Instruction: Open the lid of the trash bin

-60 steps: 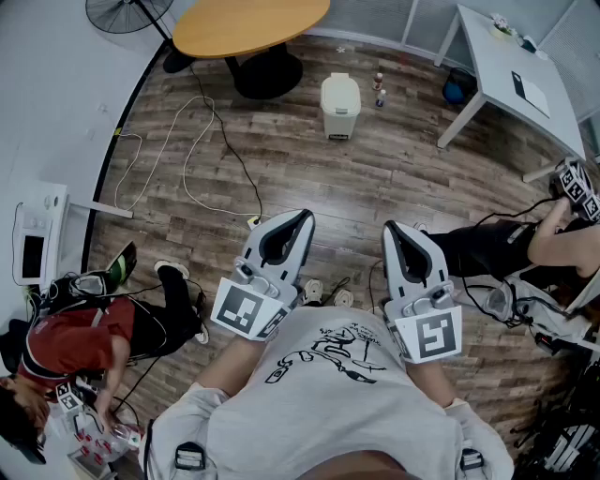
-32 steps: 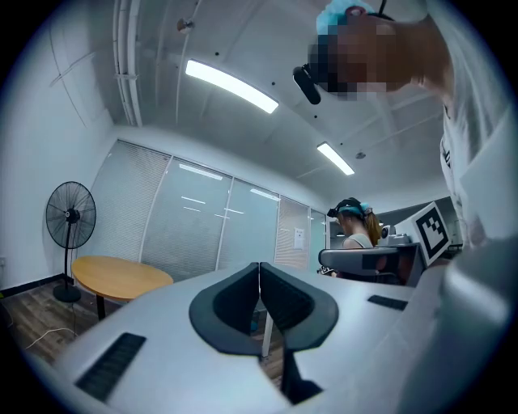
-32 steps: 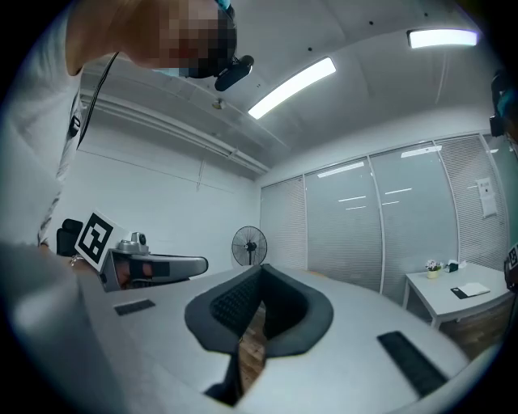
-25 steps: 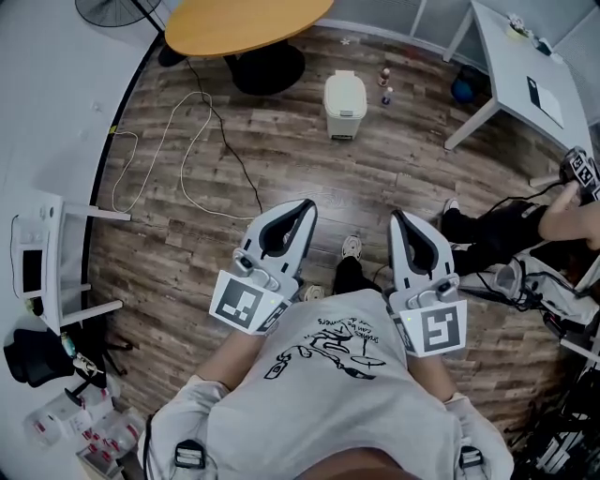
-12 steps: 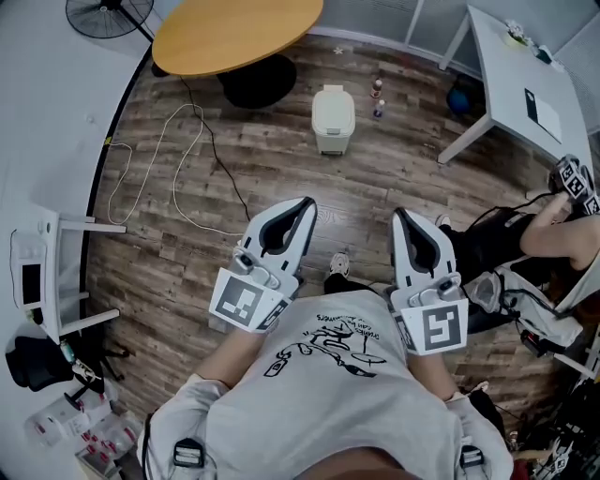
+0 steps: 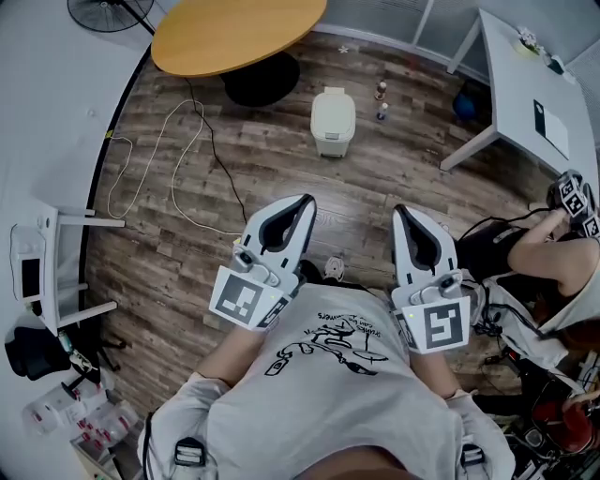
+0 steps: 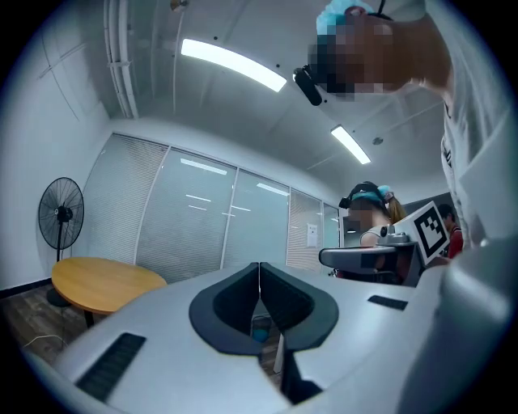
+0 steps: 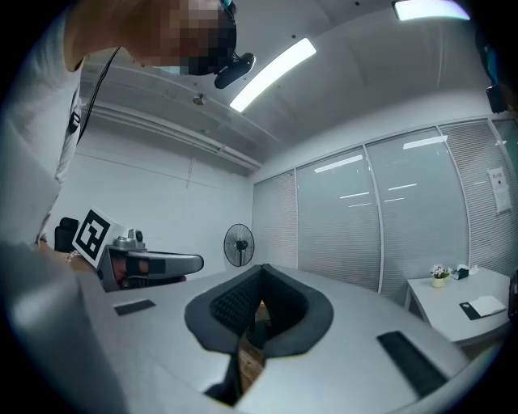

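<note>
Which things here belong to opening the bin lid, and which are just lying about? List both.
For the job:
- trash bin, its lid down
- left tongs, shut, empty
- right tongs, shut, empty

Lying about:
- round wooden table
- fan
- floor cable
- two bottles beside the bin
- white table

The trash bin [image 6: 333, 120] is small and cream-white, with a rounded rectangular body. It stands upright on the wood-plank floor [image 6: 281, 178], and its lid [image 6: 333, 108] is down and shut. It sits near the round table [image 6: 234, 33], with two small bottles [image 6: 381, 101] close beside it.
</note>
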`<state>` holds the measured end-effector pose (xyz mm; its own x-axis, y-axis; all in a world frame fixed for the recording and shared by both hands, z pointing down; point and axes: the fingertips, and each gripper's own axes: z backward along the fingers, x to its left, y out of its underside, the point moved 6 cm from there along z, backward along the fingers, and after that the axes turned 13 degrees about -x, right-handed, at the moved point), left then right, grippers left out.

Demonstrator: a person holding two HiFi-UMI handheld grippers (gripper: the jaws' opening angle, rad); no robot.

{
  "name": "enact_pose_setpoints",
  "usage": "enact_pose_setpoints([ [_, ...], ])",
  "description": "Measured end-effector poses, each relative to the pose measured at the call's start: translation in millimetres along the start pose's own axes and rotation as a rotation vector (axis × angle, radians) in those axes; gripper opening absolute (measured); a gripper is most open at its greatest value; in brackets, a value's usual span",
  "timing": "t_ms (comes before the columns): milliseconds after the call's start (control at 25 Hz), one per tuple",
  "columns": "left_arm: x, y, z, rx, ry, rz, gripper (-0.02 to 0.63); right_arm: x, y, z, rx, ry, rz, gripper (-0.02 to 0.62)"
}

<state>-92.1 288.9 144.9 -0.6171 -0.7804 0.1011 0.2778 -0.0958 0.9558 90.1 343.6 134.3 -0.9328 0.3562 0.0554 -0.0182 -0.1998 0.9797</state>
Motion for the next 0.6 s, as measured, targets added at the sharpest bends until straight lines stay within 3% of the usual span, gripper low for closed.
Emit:
enact_pose_setpoints([
  [600, 40.8, 18.3, -42.6, 0.006, 0.006, -0.002, 0.021, -32.9, 18.6, -48.2, -0.006, 0.012, 0.004, 0.006],
])
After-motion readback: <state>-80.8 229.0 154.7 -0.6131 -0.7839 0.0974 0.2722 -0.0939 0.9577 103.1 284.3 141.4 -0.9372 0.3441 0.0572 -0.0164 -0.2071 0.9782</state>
